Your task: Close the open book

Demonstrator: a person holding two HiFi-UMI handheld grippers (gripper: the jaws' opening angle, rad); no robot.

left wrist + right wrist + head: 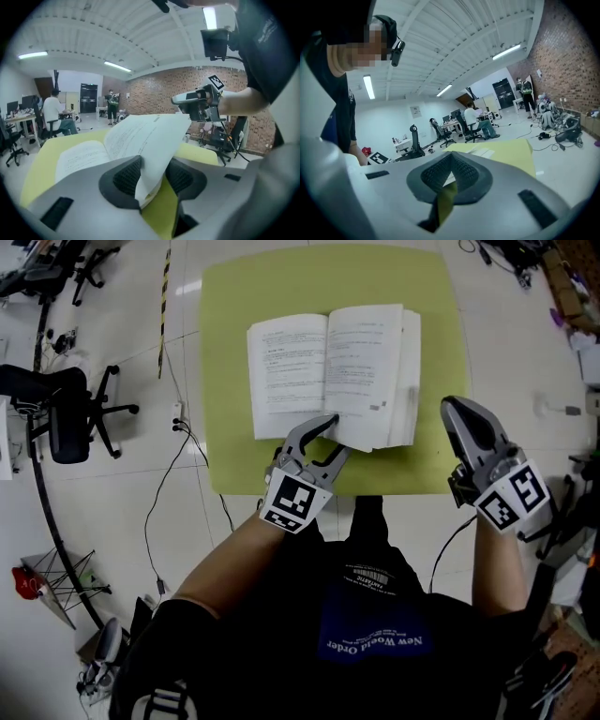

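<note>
An open white book (328,371) lies on the yellow-green table (234,296), with the thicker stack of pages on its right side. My left gripper (337,435) is at the book's near edge, shut on a bundle of right-hand pages. In the left gripper view those pages (140,136) curve up from between the dark pads (124,180), lifted off the table. My right gripper (453,407) hovers over the table's near right corner, apart from the book, its tips together and nothing between them. The right gripper view shows its pads (440,173) meeting above the table (501,152).
A black office chair (66,409) stands on the floor left of the table, with cables (178,465) trailing beside it. The table's near edge is right in front of my body. People sit at desks (51,112) far across the room.
</note>
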